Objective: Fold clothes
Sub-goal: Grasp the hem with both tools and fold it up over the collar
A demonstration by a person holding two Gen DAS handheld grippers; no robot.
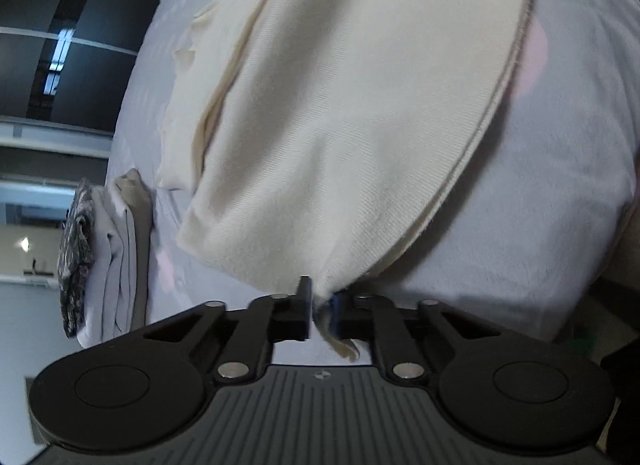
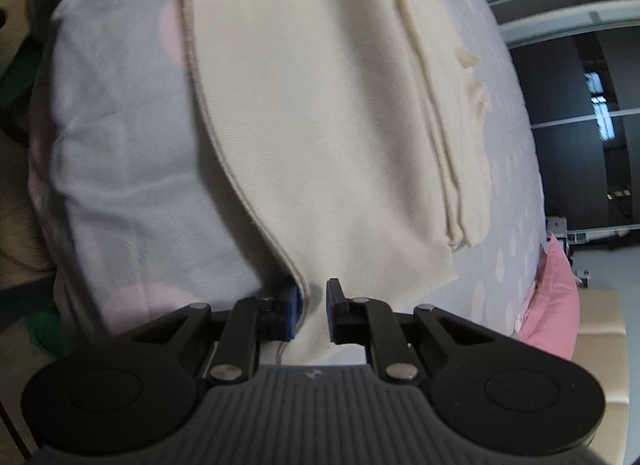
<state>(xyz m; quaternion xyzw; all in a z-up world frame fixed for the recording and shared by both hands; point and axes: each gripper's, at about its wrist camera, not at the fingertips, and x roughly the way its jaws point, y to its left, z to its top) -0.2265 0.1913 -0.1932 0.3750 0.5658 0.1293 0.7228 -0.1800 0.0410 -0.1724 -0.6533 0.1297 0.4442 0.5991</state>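
Left wrist view: left claw (image 1: 322, 311) clenched on near corner of cream garment (image 1: 344, 113), which lies flat on bed (image 1: 540, 201). Right claw (image 2: 311, 315) pinching other near corner. Tip: lift both together, keep edge taut, fold toward far end.

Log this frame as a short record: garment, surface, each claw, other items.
garment: cream garment, partly folded, lying flat
surface: pale bed cover with pink spots
left claw: shut on a corner of the cream garment
right claw: closed on the garment's near edge, cloth between the pads
other items: stack of folded clothes at the bed's edge, seen from the left wrist
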